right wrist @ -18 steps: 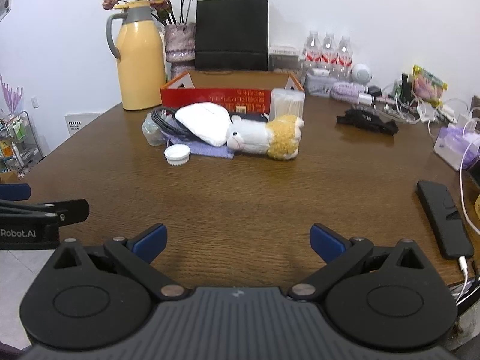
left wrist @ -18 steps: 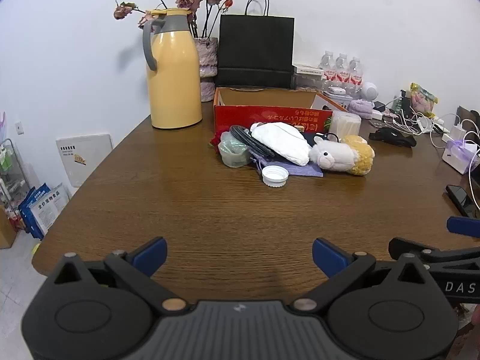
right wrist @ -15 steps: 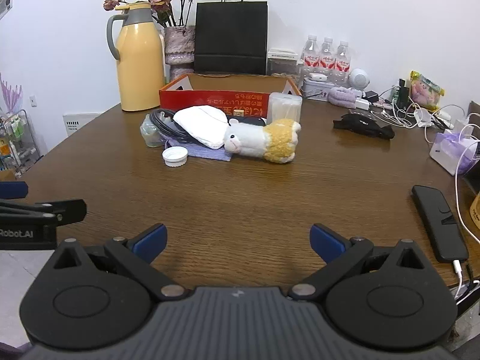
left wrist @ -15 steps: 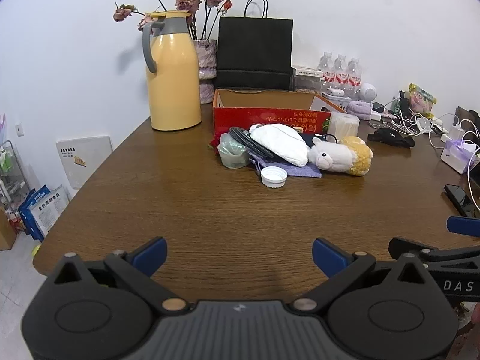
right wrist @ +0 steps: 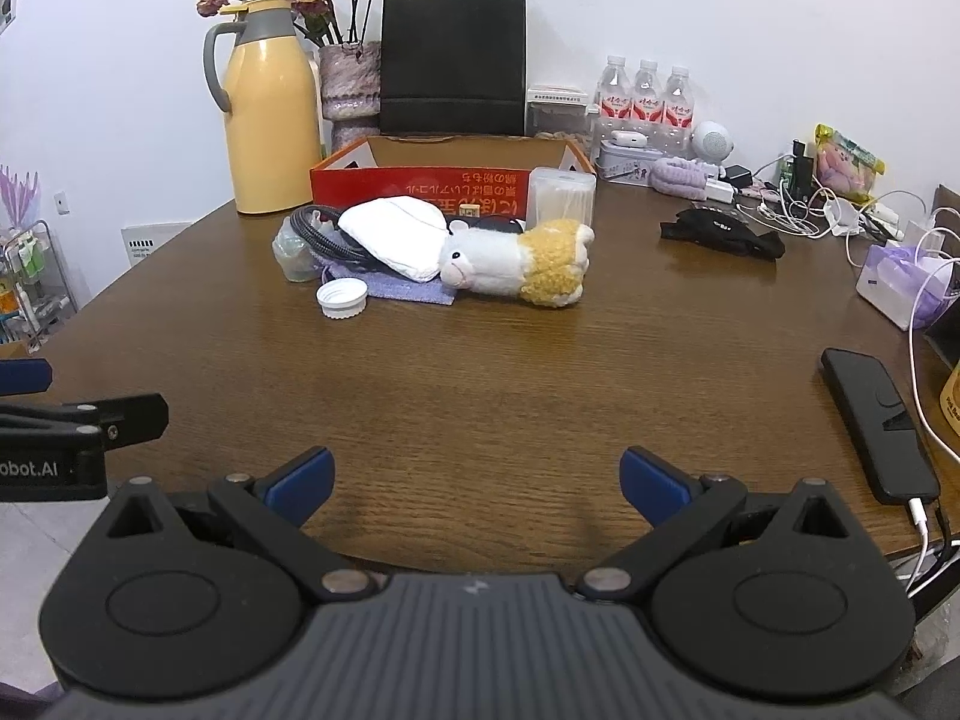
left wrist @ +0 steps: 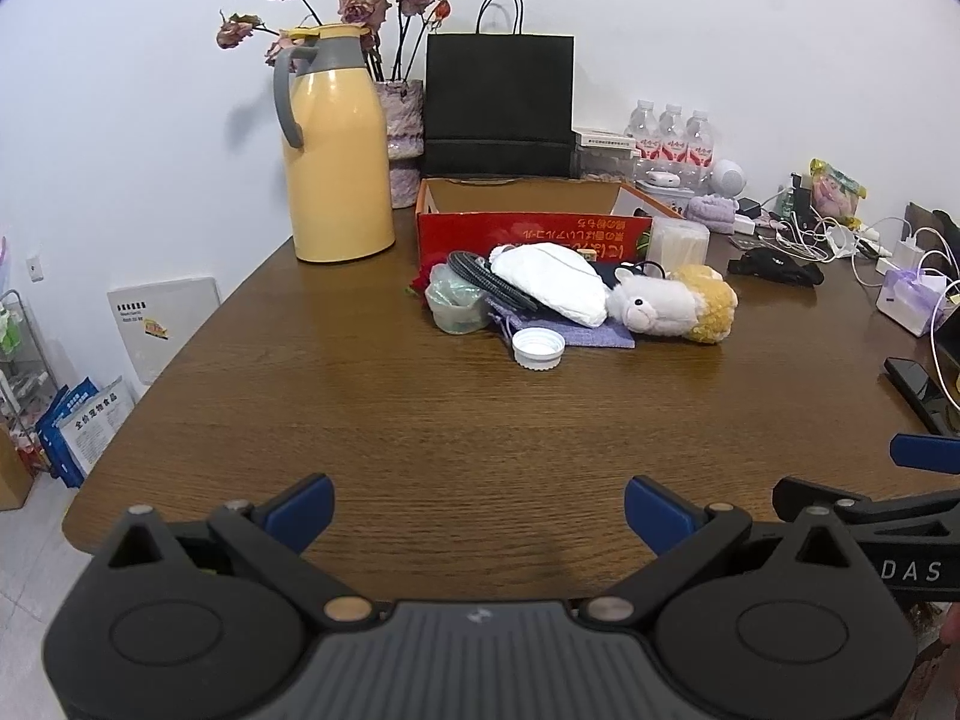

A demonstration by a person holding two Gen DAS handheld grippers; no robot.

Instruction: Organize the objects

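While both grippers hang over the near edge of the table (left wrist: 372,396), we keep the left gripper (left wrist: 479,510) and right gripper (right wrist: 477,480) spread wide and empty. Well ahead lie the bottle cap (left wrist: 538,348), plush toy (left wrist: 672,303) and white pouch (left wrist: 549,282), just before the red box (left wrist: 528,231).

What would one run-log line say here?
left hand-held gripper: open, empty | right hand-held gripper: open, empty | plush toy: untouched, before red box

Bare table (left wrist: 372,420) ahead, clutter pile (left wrist: 558,294) beyond.
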